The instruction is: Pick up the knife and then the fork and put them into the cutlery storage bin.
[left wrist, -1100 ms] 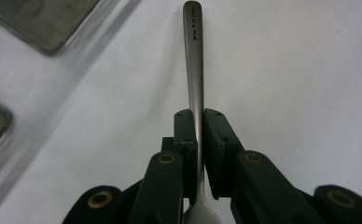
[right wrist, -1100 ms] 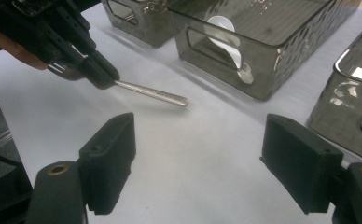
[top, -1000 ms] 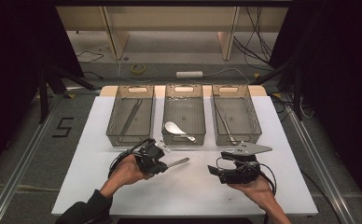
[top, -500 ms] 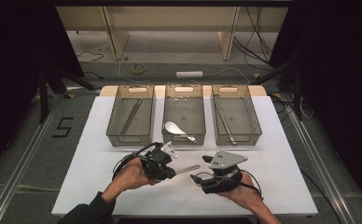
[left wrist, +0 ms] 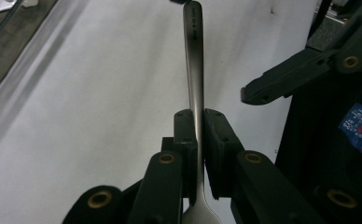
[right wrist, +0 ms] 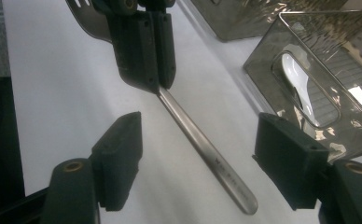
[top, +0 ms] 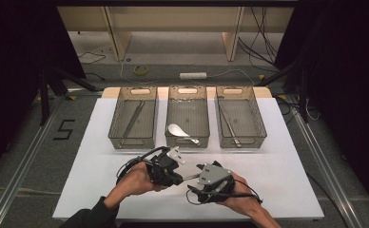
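L gripper (right wrist: 155,86) clamping fork (right wrist: 202,140), R jaws closing round handle

- High view: fixed above the person's side of the white table (top: 277,156), facing forward and down. It takes in the whole tabletop, the three mesh trays (top: 187,116) at its far edge and the floor beyond — a distant, wide framing.
- Left gripper view: rides on the left gripper (left wrist: 198,140), looking along its jaws close over the table surface.
- Right gripper view: rides on the right gripper (right wrist: 207,161), low and near, facing the left gripper and the trays.
- Shared ground: all three views show the fork handle (right wrist: 202,140) and the table under it — the two gripper views from opposite ends.
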`<move>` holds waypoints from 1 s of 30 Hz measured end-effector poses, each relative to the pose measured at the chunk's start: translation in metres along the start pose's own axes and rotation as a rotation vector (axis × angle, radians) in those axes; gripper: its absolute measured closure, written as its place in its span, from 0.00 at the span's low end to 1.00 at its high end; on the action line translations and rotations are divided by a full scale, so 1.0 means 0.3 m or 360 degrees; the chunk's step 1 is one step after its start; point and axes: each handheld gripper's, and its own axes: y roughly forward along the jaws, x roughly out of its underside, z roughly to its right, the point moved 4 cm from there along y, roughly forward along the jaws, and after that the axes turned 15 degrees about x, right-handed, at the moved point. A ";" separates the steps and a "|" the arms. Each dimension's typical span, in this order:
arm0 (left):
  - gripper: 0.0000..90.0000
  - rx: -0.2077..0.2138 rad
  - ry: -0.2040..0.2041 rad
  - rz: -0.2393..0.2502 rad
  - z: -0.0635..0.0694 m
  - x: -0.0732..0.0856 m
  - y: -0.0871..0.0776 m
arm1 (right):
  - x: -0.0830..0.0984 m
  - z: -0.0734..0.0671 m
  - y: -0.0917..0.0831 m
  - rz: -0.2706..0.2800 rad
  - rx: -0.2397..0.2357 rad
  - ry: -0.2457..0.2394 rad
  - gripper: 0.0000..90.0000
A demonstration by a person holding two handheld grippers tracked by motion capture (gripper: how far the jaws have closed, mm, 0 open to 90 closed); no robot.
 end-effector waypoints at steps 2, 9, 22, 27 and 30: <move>0.93 0.0009 0.0001 -0.0003 0.003 0.000 0.001 | 0.001 -0.007 0.004 -0.0007 0.0008 -0.0042 0.40; 0.93 0.0057 0.0012 -0.0009 0.019 -0.006 0.002 | 0.010 -0.033 0.019 -0.0032 0.0036 -0.0193 0.52; 0.93 0.0120 0.0012 -0.0022 0.032 -0.006 0.016 | 0.018 -0.060 0.028 -0.0026 0.0061 -0.0432 0.82; 0.92 0.0109 0.0049 -0.0109 0.040 -0.003 0.025 | 0.022 -0.080 0.026 -0.0015 -0.0016 -0.0588 0.93; 0.86 0.0127 0.0041 -0.0047 0.033 -0.010 0.020 | 0.025 -0.090 0.024 -0.0019 -0.0054 -0.0698 0.97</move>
